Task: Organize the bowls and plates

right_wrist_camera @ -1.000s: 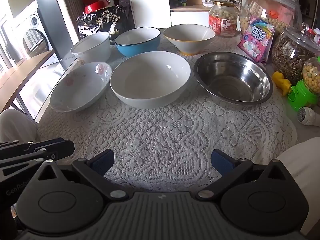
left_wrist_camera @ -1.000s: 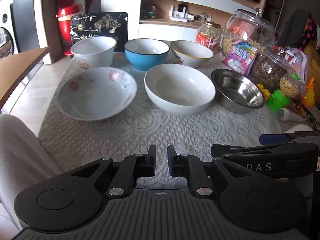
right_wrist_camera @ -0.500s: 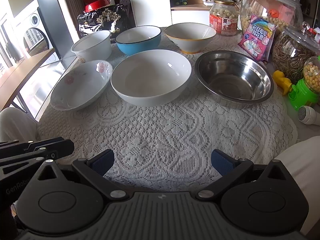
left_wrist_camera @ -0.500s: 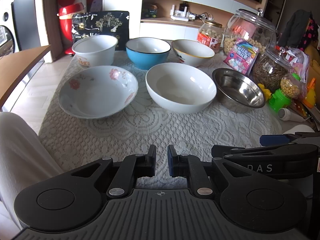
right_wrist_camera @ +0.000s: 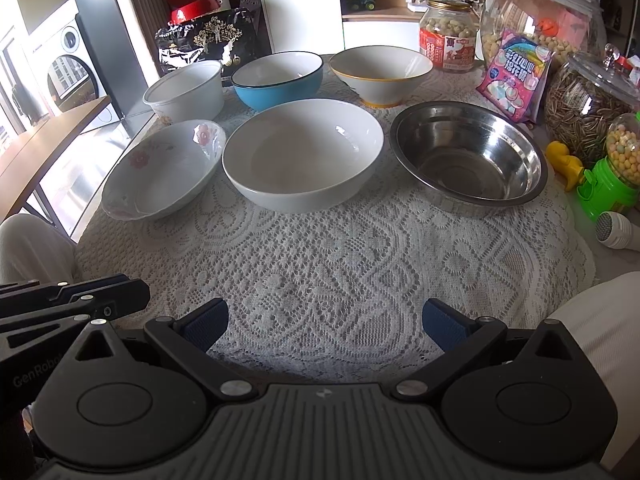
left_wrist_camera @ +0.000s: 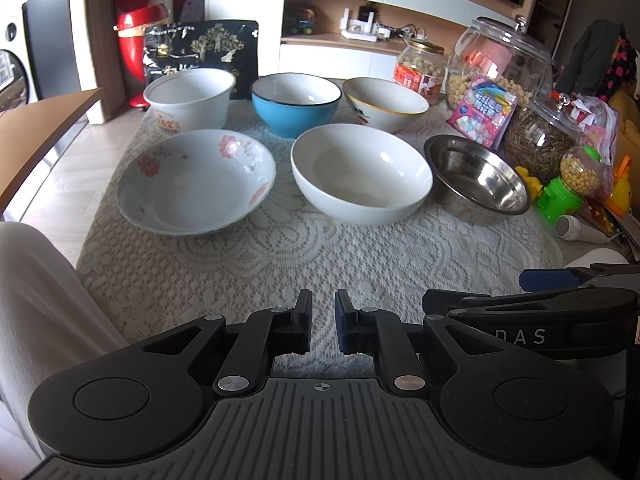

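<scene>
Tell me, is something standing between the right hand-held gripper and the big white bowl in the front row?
Nothing visible does. Only bare lace tablecloth lies between the open right hand-held gripper and the big white bowl.

The letters "DAS" show in grey on the black body of the right tongs (left_wrist_camera: 532,316). "GenRobo", cut off, shows on the left tongs (right_wrist_camera: 52,312). Chinese print on the pink candy packet (right_wrist_camera: 516,76) is unreadable.

Home living-dining area. Lace tablecloth (right_wrist_camera: 328,256), snack jars (right_wrist_camera: 448,34), washing machine (right_wrist_camera: 66,60), TV shelf (left_wrist_camera: 360,38) behind
</scene>
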`<state>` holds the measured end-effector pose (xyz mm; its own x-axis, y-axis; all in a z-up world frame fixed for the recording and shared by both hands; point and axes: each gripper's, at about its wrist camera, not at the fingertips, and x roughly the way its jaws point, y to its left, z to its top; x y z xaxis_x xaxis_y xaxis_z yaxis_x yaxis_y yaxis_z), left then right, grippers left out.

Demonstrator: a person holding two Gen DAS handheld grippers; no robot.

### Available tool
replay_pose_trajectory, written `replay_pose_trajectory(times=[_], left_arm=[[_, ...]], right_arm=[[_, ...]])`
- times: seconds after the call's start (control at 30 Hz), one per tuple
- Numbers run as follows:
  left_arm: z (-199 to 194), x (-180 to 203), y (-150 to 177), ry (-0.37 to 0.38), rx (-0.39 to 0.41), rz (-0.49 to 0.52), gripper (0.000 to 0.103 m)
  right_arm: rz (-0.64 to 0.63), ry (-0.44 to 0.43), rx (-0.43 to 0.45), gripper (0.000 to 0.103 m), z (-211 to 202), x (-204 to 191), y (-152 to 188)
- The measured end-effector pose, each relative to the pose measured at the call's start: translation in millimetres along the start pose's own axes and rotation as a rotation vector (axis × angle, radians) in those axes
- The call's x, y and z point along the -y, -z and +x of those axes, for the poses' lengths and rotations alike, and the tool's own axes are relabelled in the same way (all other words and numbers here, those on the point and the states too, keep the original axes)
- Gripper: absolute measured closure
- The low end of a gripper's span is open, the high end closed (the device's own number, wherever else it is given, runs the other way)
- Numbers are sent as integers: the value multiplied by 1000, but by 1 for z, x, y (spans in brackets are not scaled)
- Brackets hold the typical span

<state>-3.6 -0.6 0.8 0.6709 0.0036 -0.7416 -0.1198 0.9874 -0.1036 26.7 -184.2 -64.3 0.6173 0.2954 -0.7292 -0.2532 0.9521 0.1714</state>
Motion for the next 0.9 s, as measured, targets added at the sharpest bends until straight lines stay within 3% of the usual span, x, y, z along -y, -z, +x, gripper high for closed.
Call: replay_pose_trajectory(times=[0.9], left_arm=[[0, 0, 0, -1, 0, -2, 88]], right_arm=[[-1, 0, 2, 0, 2, -2, 2]])
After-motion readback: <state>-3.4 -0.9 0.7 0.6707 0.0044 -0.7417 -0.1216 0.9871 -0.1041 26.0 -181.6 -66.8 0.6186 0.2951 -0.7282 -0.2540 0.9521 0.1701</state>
